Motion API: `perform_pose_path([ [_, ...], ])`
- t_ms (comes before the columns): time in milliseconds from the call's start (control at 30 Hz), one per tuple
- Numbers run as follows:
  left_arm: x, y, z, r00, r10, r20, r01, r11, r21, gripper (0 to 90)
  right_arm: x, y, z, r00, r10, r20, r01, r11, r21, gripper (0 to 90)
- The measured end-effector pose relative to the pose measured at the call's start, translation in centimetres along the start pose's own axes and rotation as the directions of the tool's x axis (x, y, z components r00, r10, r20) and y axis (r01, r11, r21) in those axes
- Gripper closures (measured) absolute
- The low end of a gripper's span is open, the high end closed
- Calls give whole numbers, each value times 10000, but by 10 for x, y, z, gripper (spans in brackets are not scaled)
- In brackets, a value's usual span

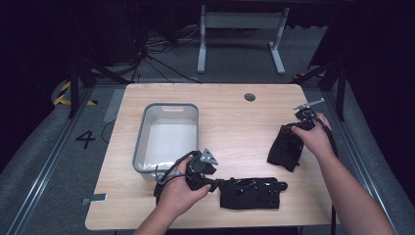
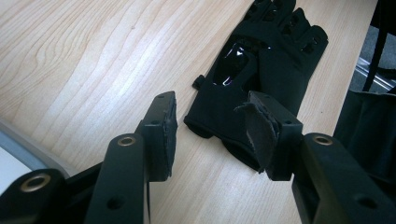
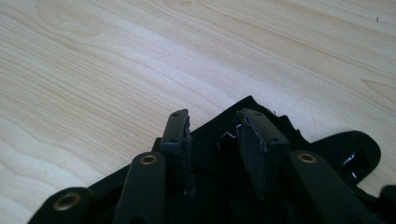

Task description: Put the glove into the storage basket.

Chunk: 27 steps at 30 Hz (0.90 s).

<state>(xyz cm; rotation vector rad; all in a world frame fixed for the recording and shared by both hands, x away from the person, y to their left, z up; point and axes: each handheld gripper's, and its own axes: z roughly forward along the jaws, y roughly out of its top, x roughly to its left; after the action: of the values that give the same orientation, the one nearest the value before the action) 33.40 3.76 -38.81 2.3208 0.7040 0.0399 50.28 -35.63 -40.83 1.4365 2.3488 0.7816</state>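
Both black grippers, left gripper and right gripper, carry brass-ringed screw holes behind worn, frayed jaws.

Two black gloves lie on my wooden table. The near glove lies flat along the front edge, fingers pointing right. The far glove sits crumpled near the right edge, well apart.

On the worktop a plastic bin sits left of centre. One glove lies flat near the front edge, to the right of the bin's front corner, with the left gripper at its cuff end. A second glove lies well apart near the right edge, under the right gripper. A cable hole lies behind, near the far edge.
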Motion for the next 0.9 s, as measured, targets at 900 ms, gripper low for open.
perform_pose_path([
  [900,-3,-3,9,9998,67,185,-73,9994,331,523,7,10,37,9856,46,1690,-182,9967,790,671],
])
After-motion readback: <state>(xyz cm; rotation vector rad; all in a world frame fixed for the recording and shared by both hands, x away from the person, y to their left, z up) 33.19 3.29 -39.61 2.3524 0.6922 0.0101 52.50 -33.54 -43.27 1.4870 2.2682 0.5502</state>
